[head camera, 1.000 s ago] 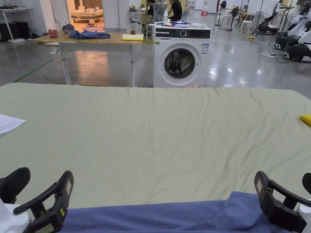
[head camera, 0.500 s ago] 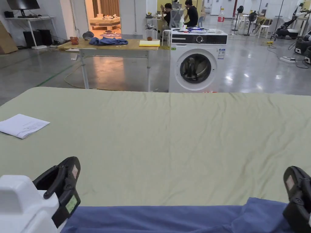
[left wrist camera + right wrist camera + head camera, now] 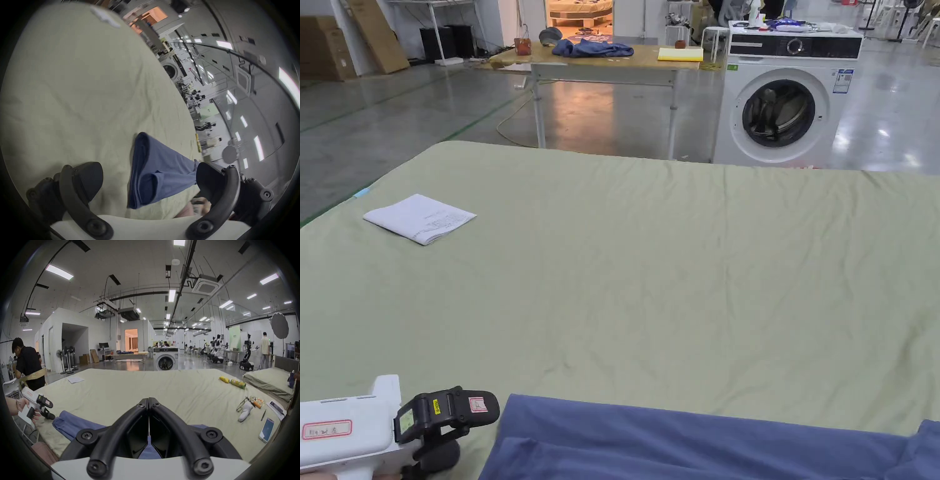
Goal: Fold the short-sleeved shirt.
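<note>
The blue short-sleeved shirt (image 3: pixel 700 444) lies as a long folded band along the near edge of the green bed (image 3: pixel 650 269). My left gripper (image 3: pixel 453 431) is turned on its side just off the shirt's left end, with its jaws wide open. In the left gripper view the folded end of the shirt (image 3: pixel 155 172) lies between and beyond those open jaws, untouched. My right gripper (image 3: pixel 148 402) has its jaws pressed together over the shirt's right part, and blue cloth (image 3: pixel 146 451) shows in the gap at their base. The left gripper (image 3: pixel 48 409) is held in a hand by the shirt's left end (image 3: pixel 73 423).
A white paper (image 3: pixel 419 217) lies at the bed's left. On its right side are a phone (image 3: pixel 267 430), a white sock (image 3: pixel 245 412), small tools and snack tubes (image 3: pixel 237 383). A washing machine (image 3: pixel 781 112) and a wooden table (image 3: pixel 600 59) stand beyond. A person (image 3: pixel 27 363) stands at the left.
The head camera has swung left and down. The left gripper has rolled onto its side beside the shirt's left end. The right gripper, open a second ago, now has its jaws together.
</note>
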`<act>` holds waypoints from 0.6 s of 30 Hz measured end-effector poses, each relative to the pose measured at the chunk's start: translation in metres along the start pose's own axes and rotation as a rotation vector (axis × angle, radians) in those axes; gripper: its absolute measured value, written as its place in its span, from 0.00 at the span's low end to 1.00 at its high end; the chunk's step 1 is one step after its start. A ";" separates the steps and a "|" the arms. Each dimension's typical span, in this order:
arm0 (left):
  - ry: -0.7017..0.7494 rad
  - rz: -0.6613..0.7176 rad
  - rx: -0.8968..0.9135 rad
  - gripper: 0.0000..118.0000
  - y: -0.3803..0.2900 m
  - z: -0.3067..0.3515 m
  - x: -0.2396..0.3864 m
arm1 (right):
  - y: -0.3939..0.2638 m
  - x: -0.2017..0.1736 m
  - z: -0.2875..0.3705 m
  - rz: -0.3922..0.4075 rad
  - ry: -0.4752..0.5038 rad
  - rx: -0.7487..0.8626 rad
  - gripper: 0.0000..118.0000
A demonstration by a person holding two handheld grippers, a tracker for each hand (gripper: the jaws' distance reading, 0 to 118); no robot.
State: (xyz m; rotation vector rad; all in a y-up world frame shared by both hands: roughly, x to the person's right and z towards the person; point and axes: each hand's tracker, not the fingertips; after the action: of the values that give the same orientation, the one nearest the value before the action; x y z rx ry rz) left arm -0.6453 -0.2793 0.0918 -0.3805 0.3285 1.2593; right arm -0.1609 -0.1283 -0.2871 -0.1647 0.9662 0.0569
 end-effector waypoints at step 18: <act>-0.118 -0.033 -0.201 0.01 -0.012 -0.085 -0.005 | 0.014 -0.010 -0.020 -0.162 0.060 -0.069 0.00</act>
State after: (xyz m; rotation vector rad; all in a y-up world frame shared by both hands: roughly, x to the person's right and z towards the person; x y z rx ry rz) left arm -0.6380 -0.3252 0.0191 -0.4785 0.0951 1.2798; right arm -0.1840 -0.1178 -0.2917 -0.3096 1.0079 -0.0640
